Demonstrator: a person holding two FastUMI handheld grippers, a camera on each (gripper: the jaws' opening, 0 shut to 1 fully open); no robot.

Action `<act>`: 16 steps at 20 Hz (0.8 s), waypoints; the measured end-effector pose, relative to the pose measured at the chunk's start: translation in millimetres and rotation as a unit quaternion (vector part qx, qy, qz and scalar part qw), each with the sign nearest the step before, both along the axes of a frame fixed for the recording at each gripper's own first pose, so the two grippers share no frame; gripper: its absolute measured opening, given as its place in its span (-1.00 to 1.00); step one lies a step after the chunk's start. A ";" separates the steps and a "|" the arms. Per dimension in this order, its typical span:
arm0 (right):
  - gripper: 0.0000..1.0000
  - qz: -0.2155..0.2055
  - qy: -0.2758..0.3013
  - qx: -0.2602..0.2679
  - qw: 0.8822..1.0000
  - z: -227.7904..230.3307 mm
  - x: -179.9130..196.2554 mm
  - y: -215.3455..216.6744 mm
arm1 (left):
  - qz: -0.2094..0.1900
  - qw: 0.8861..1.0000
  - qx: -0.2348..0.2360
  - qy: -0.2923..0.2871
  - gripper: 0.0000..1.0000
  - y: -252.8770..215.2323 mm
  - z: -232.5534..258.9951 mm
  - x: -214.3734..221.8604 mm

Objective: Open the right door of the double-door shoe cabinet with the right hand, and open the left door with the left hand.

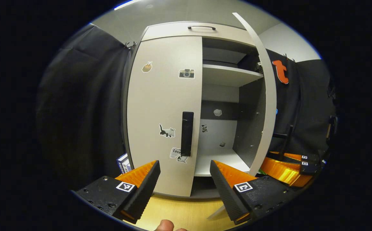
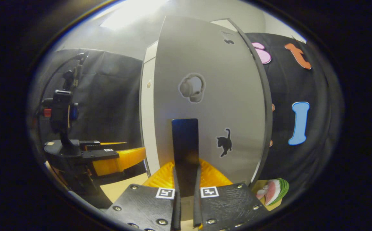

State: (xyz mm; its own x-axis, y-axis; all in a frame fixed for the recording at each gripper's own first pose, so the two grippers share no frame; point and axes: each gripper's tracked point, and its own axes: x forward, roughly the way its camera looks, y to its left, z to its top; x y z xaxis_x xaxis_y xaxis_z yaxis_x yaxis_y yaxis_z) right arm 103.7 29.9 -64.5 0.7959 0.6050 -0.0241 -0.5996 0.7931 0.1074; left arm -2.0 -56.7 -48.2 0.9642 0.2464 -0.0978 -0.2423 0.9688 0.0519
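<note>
Wooden floor (image 1: 186,208) lies under the shoe cabinet (image 1: 163,109).

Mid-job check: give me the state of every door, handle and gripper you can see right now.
Right door: swung open.
Left door: closed.
Right door handle: clamped between the right gripper's fingers.
Left door handle: untouched.
Right gripper: shut on the handle.
Left gripper: open, short of the left handle.

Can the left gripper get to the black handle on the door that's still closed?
Probably yes. The left gripper is open and points at the left door's handle, with nothing between them. The right door is swung open, off to the side, out of its path.
</note>
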 end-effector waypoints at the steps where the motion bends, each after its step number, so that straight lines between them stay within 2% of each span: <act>1: -0.70 -0.001 -0.001 0.001 1.000 0.7 -1.4 -1.8 | -0.002 1.000 0.000 0.001 0.94 -1.6 -0.9 -0.3; 10: -0.70 -0.007 -0.002 0.016 1.000 -1.2 -3.1 -13.2 | -0.001 1.000 0.000 0.009 0.94 -0.7 -4.7 -7.9; 16: -0.71 -0.032 -0.004 0.030 0.999 -3.7 -6.3 -27.3 | -0.009 1.000 -0.001 0.015 0.94 -6.3 -8.9 -10.3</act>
